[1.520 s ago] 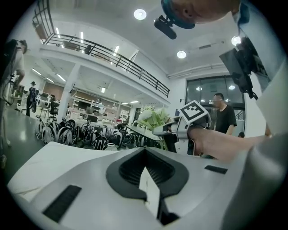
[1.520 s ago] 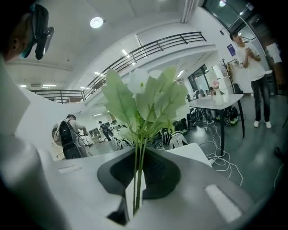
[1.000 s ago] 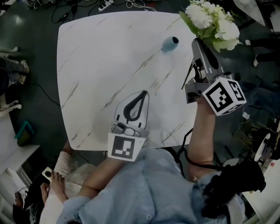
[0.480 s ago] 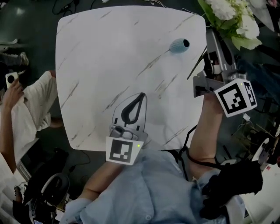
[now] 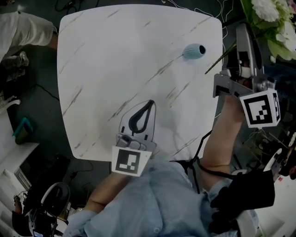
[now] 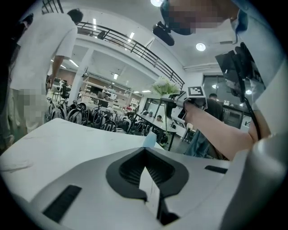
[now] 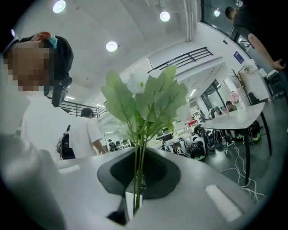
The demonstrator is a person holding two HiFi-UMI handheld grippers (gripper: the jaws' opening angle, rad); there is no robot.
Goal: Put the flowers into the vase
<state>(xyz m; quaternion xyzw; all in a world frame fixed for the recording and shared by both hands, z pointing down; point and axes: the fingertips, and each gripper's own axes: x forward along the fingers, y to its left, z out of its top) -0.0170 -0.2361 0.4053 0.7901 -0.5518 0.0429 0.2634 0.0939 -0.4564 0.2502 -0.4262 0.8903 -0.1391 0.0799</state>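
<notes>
Closest to the person, the left gripper (image 5: pixel 149 102) is hanging over the near edge of the tabletop (image 5: pixel 101 55). Its 2 fingers (image 6: pixel 85 179) are pressing together with nothing between them. Farther out, the little blue vase (image 5: pixel 193 51) is sitting on the tabletop near the far right corner, with no flowers in it. Past the right edge, the right gripper (image 5: pixel 243 31) is squeezing its fingers tight on the green stems (image 7: pixel 138 166) of the flowers (image 5: pixel 270 10). Over the last second it has been lifting the bunch up and out to the side, farther from the vase. I think this is making room for the stem ends to come down into the vase mouth, so the flowers are not going in yet.
</notes>
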